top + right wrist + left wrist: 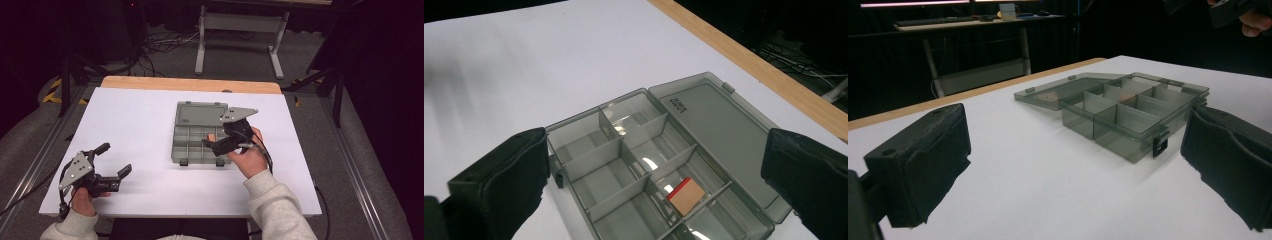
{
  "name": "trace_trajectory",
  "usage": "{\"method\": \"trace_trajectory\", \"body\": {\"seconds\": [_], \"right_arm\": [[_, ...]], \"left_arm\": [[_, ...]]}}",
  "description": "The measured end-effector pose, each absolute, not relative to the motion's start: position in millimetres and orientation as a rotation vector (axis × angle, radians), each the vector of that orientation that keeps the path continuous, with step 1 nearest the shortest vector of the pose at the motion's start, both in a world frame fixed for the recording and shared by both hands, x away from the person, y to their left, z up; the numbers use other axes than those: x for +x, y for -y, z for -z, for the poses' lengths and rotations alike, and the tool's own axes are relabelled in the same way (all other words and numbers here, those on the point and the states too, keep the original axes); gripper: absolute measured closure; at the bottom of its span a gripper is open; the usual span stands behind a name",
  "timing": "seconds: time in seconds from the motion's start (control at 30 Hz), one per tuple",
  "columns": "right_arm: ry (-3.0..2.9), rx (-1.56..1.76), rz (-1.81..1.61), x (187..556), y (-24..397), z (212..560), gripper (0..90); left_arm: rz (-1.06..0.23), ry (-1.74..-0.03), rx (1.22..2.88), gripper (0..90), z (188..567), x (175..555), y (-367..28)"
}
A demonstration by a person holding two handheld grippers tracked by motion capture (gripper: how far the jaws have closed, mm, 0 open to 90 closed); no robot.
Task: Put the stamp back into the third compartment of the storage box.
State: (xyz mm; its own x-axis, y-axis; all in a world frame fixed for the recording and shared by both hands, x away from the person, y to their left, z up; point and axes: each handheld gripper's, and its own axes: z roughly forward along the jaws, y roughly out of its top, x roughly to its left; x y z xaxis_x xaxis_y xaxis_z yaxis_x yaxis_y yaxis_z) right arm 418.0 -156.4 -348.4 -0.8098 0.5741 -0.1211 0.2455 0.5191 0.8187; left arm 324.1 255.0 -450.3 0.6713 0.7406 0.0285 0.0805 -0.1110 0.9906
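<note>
Over the open compartment box [199, 134] in the middle of the white surface [140, 125] hovers the right tool [212, 145], jaws spread wide, a small red-edged wooden block [686, 195] lying in a compartment just below. Left tool [116, 161] sits well apart near the surface's front-left corner, also wide, holding nothing.

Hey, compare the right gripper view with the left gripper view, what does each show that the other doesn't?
Right gripper view alone: a small wooden block with a red edge lying in one compartment, and lettering on the flat open lid. Left gripper view alone: the organizer box's black front latch and a hand holding the right gripper at top right. Both: the grey organizer box, open on the white table, between wide-open black jaws.
</note>
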Motion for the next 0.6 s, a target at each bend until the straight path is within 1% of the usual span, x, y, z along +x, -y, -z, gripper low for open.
{"method": "trace_trajectory", "body": {"seconds": [0.33, 0.6], "right_arm": [[-2.334, 0.686, -1.273, 401.1, 171.4, 354.9, 0.0], [-2.229, 0.661, -1.408, 385.4, 193.7, 363.0, 0.0]], "left_arm": [[-0.643, -0.688, 1.606, 0.5, 450.1, 323.9, -255.4], [-0.644, -0.688, 1.605, 0.5, 449.8, 323.5, -254.9]]}}
